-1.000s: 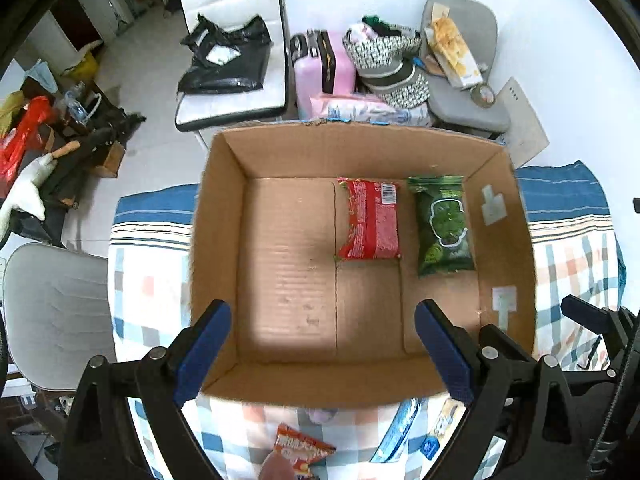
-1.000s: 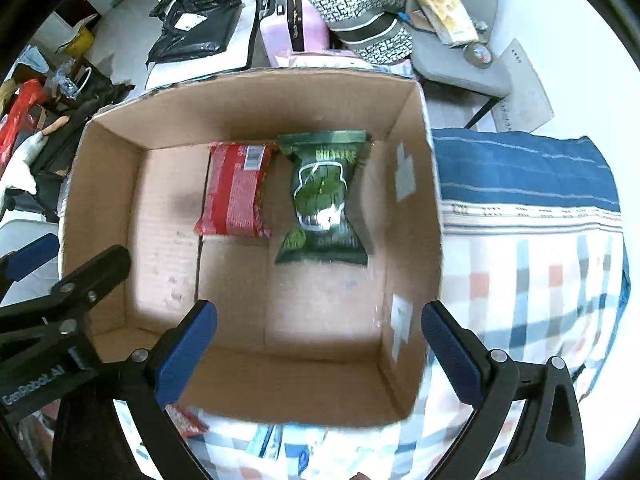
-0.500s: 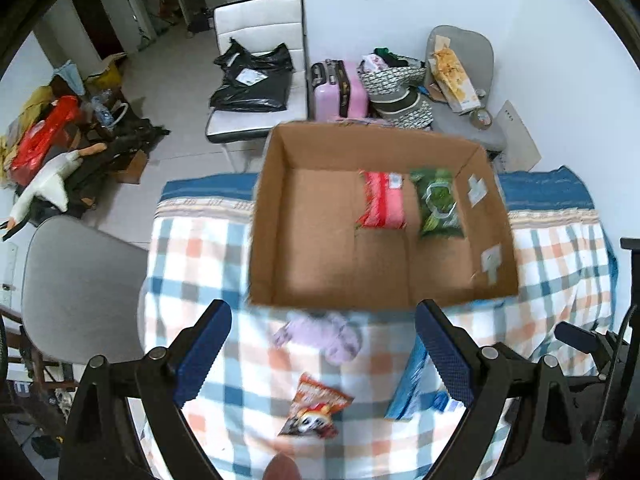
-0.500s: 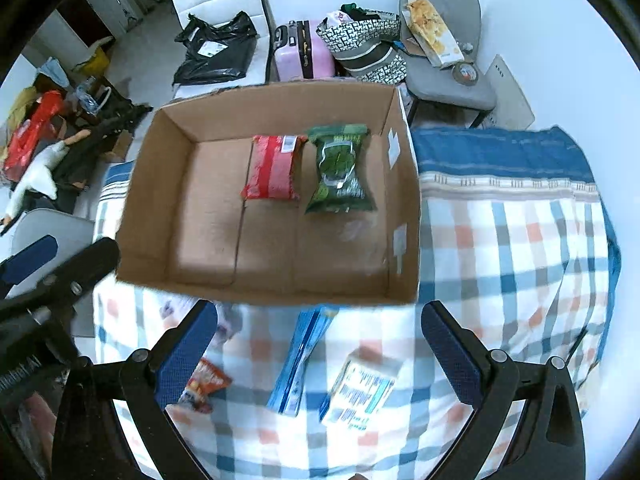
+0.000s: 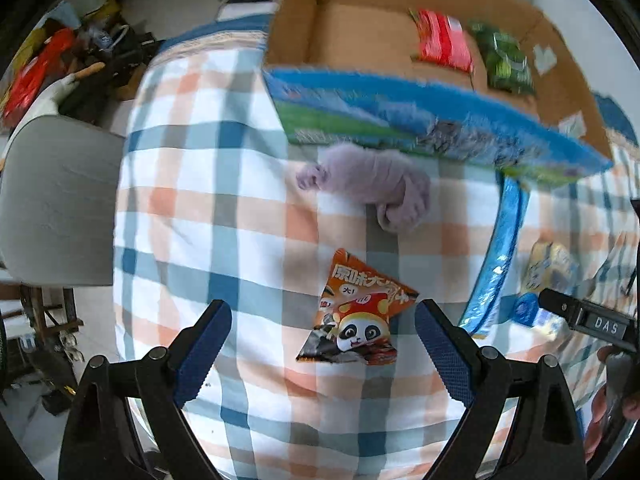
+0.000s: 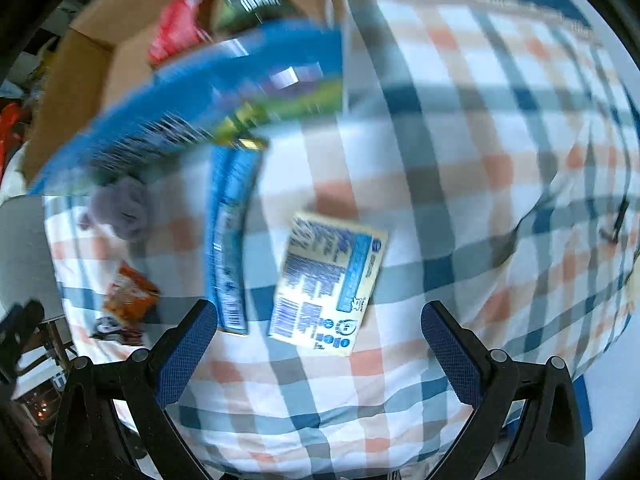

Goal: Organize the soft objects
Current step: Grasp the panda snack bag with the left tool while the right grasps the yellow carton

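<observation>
My left gripper [image 5: 322, 344] is open and empty, just above an orange panda snack packet [image 5: 356, 312] on the checked cloth. A crumpled lilac cloth [image 5: 372, 180] lies beyond it, by the cardboard box [image 5: 296, 20], which holds a red packet [image 5: 444, 40] and a green packet [image 5: 504, 60]. My right gripper [image 6: 320, 344] is open and empty, close over a pale yellow packet with blue print [image 6: 332, 280]. A long blue packet [image 6: 230, 240] lies left of it and also shows in the left wrist view [image 5: 496, 256]. The box front has blue printed sides [image 6: 200, 96].
The checked cloth [image 6: 460, 160] covers the table and drops off at its edges. A grey chair [image 5: 52, 196] stands to the left, with floor clutter [image 5: 60, 64] behind it. The box stands at the far side of the table.
Both grippers have pulled back from over the box and dropped low towards the cloth in front of it. The packets on the cloth now fill both views. Both stay open.
</observation>
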A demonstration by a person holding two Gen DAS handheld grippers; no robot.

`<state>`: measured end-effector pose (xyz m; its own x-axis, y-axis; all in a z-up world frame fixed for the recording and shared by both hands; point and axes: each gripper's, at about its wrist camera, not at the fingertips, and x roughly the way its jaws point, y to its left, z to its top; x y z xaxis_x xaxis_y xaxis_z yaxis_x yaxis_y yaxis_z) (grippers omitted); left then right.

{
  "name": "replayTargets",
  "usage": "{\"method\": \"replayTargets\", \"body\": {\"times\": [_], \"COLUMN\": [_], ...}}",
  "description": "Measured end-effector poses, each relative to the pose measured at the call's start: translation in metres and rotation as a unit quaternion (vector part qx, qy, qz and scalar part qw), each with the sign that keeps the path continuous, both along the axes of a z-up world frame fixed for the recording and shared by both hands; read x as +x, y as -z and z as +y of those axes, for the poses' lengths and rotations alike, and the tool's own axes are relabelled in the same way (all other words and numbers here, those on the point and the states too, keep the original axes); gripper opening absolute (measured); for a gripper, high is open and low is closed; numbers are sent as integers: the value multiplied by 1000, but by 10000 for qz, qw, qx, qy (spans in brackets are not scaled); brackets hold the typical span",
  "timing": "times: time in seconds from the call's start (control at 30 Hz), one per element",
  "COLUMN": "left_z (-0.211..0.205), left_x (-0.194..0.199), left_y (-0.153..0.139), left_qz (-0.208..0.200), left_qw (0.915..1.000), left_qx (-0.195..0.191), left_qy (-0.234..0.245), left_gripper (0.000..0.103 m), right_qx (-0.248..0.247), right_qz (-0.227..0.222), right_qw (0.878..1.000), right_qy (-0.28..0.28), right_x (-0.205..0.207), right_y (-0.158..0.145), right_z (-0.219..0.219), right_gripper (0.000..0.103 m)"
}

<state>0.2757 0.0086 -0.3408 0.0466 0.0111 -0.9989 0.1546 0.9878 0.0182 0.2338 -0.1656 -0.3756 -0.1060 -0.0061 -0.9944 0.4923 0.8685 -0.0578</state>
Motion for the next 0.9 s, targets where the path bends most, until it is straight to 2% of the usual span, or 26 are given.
{"method": "replayTargets", "body": {"times": [0.1,0.2,0.27,0.3,0.33,0.37,0.63,0.9], "left_z": [-12,-16,-17,-16,-16,-15,-17,-22], "left_x": [3,4,5,5,4,2,-20,-34], "left_y": [25,48,61,66,70,73,92,72], "left_qz": [274,565,704,787,859,926,1136,856], "left_qw": [9990,9973,9965,9959,9953,9947,9928,9957], "left_qx": [72,31,-85,-113,-202,-292,-315,-351], "left_qy": [350,467,452,425,394,340,191,45], "left_gripper": [94,94,82,67,59,56,56,47], "right_qx": [92,222,284,315,348,376,384,470], "right_qz": [180,334,436,480,531,558,502,512], "right_qw": [9998,9992,9986,9983,9979,9977,9980,9973], "right_qy": [54,84,90,98,109,127,92,236], "right_x": [-2,-5,-7,-9,-10,-12,-25,-18], "right_y": [25,44,54,58,62,65,66,70], "right_z": [-1,-1,-1,-1,-1,-2,-3,-15], "right_gripper": [103,100,91,83,75,72,70,68]}}
